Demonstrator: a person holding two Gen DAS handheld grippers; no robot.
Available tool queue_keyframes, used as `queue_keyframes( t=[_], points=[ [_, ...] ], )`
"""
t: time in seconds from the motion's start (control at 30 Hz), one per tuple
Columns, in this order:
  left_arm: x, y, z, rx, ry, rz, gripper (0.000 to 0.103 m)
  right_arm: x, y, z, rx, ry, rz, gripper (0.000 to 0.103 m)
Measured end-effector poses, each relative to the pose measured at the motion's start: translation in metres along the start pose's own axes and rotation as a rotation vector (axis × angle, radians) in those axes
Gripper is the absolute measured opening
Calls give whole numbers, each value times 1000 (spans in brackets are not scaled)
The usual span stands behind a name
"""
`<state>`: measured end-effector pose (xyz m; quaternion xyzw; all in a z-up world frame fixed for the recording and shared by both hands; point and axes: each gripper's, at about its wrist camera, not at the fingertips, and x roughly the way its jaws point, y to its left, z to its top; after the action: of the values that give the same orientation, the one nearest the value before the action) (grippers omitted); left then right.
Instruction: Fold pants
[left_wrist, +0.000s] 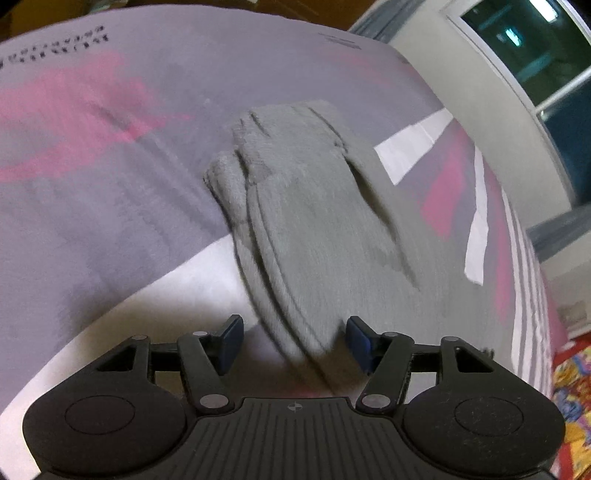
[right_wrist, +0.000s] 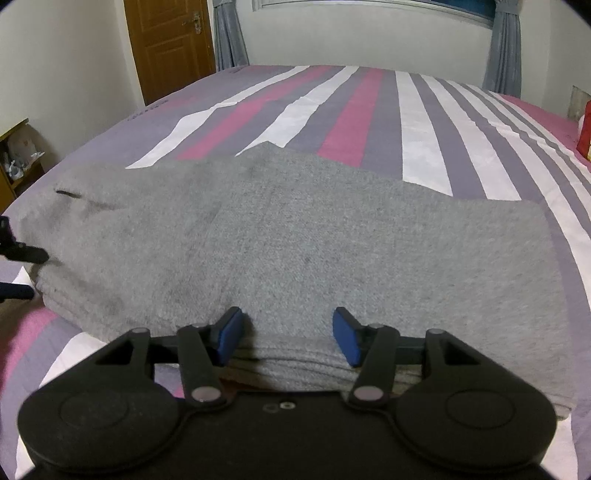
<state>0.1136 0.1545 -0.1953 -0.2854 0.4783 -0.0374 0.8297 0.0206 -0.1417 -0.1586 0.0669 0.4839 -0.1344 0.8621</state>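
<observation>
Grey pants (right_wrist: 295, 240) lie folded into a flat, layered rectangle on a bed covered by a striped sheet (right_wrist: 417, 122) of purple, pink and white; stacked edges show along the near side, so several folds appear done. The top layer sits slightly askew, one corner poking out at the far edge, and a slit (perhaps a pocket opening) shows near the left end.

The right gripper (right_wrist: 287, 336) hovers at the near edge of the stack, its blue pads spread wide and holding nothing. The left gripper (left_wrist: 294, 341) sits at the stack's short end, its jaws likewise parted, with the layered edge of the cloth between the pads but not pinched; the picture there is blurred.

Judging by the compact bundle, the folding looks close to finished, with at most a final fold or tidying of the uneven top layer left.

A wooden door (right_wrist: 166, 44) and grey curtains (right_wrist: 229, 33) stand beyond the bed.
</observation>
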Motion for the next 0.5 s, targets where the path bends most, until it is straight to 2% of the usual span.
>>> queue_keyframes(
  t=[0.2,0.43,0.5],
  points=[
    [24,1,18,-87,-32,-60,61,2,-2,1,2,-2,10,57],
    [52,-6,30,-137,-72,-118,61,4,-3,3,6,5,22,58],
    [58,-11,30,-131,-86,-108,51,5,-4,3,7,5,26,58]
  ],
)
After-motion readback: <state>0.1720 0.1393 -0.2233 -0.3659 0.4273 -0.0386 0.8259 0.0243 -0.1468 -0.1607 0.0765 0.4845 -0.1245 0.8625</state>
